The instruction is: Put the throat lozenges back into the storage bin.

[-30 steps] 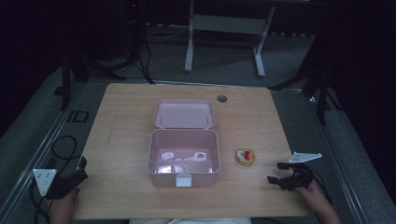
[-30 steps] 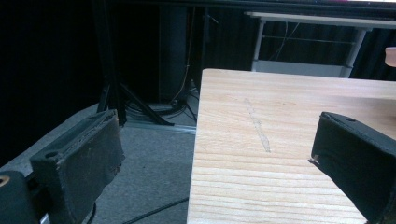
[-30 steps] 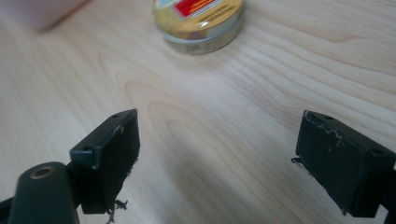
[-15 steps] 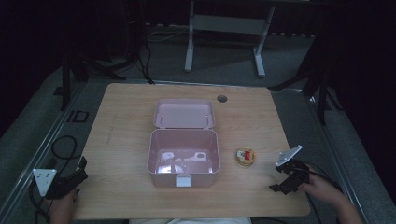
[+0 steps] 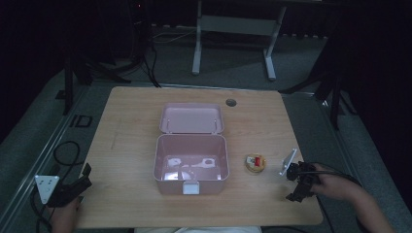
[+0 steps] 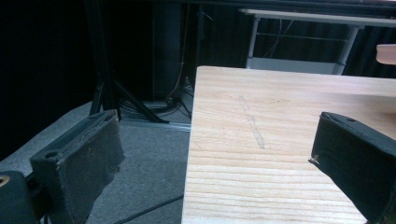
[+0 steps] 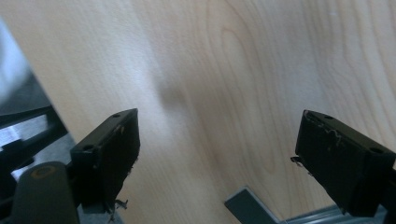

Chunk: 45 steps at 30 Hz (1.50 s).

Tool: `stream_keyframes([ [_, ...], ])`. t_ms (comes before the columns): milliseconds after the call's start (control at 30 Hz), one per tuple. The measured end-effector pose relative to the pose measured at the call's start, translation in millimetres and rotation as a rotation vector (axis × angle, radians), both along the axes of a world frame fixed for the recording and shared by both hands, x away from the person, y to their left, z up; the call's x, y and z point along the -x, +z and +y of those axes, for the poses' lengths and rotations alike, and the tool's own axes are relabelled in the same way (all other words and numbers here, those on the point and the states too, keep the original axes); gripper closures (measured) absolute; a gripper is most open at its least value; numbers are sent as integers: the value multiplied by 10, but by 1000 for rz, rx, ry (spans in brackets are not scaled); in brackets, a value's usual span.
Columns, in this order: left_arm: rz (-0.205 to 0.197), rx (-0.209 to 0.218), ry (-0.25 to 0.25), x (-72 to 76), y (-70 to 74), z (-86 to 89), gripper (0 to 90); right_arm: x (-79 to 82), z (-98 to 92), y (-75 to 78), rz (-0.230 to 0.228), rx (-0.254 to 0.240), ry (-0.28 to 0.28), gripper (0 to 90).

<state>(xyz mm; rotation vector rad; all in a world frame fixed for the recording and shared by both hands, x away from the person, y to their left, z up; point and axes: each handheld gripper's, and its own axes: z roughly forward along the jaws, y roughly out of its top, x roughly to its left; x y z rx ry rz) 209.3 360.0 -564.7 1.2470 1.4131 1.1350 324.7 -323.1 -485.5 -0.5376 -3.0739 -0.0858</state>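
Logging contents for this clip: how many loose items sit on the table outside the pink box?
1: a small round yellow-and-red item lies just right of the open pink box. The box's walls may hide others.

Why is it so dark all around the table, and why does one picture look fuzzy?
High view: light falls mostly on the pale wooden table and the open pink plastic box, while the floor and the room behind stay nearly black. Right gripper view: the wood grain is soft and blurred, with a whitish sheen and a faint shadow smudge between the open jaws. Left gripper view: the wood looks sharp, the background dim.
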Motion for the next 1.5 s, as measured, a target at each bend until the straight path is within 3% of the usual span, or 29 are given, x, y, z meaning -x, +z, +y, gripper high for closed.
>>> stream_keyframes([
  [267,-2,5,-2,0,0,3,24,39,86,42,-11,26,73,142],
  [367,-3,5,-3,1,-1,3,25,64,131,105,0,14,104,135],
  [567,-3,5,-5,0,0,3,24,62,242,256,-28,26,159,130],
  [700,-5,6,-7,2,-1,5,24,-18,326,379,-45,33,160,128],
  [1067,-6,9,-7,0,-2,9,24,-362,523,597,-30,71,139,124],
  [1267,-6,9,-10,0,-2,9,24,-546,674,661,-89,119,145,134],
  [1367,-6,10,-11,0,-2,11,25,-626,750,678,-109,115,152,132],
  [1500,-6,9,-14,-1,-2,11,24,-711,827,702,-96,91,153,128],
])
